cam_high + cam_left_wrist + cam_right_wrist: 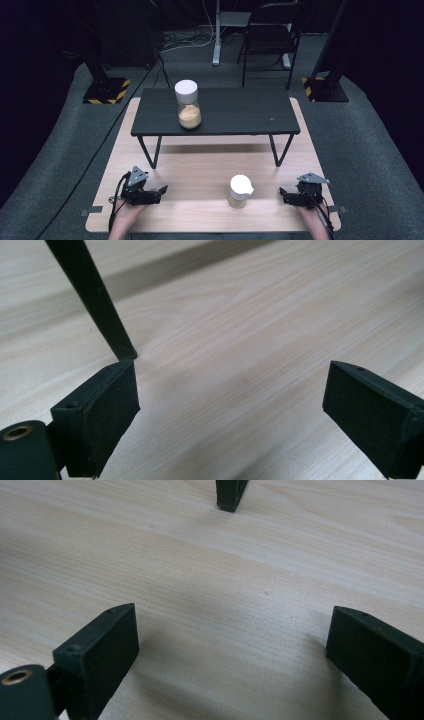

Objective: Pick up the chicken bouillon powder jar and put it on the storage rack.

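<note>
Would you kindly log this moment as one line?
left tongs: open, empty | right tongs: open, empty | small jar: between them, untouched | tall jar: on shelf

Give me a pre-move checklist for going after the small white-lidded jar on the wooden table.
1. Left hand-held gripper jaws open, nothing between: ok.
2. Right hand-held gripper jaws open, nothing between: ok.
3. Small jar upright on the wooden table, between both grippers: ok.
4. Small jar's lid seated tight: cannot tell.
5. Path from either gripper to the jar free of objects: ok.
6. Tall jar upright on the black shelf, away from the work: ok.
</note>
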Demonstrator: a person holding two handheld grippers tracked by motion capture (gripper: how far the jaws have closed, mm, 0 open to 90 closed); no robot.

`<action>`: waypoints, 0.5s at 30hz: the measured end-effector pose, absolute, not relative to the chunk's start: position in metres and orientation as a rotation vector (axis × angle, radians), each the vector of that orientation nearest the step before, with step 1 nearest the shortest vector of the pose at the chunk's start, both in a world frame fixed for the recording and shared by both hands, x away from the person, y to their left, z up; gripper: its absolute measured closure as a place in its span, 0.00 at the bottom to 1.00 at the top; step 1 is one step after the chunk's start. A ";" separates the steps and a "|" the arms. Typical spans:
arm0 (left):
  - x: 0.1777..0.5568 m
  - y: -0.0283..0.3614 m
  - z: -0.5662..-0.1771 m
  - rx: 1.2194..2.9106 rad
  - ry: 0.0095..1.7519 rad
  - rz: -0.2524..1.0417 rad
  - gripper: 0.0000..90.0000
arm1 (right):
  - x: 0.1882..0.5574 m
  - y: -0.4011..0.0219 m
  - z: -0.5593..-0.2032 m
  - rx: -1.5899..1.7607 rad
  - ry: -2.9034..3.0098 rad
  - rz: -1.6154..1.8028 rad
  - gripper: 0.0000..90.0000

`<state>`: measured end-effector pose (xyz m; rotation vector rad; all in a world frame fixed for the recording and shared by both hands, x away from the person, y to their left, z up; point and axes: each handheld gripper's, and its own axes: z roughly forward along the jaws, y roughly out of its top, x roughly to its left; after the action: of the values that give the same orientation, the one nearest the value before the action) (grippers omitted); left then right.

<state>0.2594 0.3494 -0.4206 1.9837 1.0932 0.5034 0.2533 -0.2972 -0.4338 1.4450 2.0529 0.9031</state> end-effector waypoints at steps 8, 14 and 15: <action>0.269 0.351 -0.427 2.006 1.129 0.446 0.08 | 0.253 -0.297 -0.434 1.445 2.053 0.903 0.06; 0.273 0.349 -0.429 2.030 1.142 0.426 0.08 | 0.253 -0.297 -0.434 1.445 2.053 0.903 0.06; 0.273 0.348 -0.429 2.033 1.144 0.425 0.09 | 0.253 -0.297 -0.434 1.445 2.053 0.903 0.06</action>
<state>0.2729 0.3478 -0.4289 2.0333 1.1440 0.4249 0.2533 -0.2971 -0.4338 1.4451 2.0526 0.9031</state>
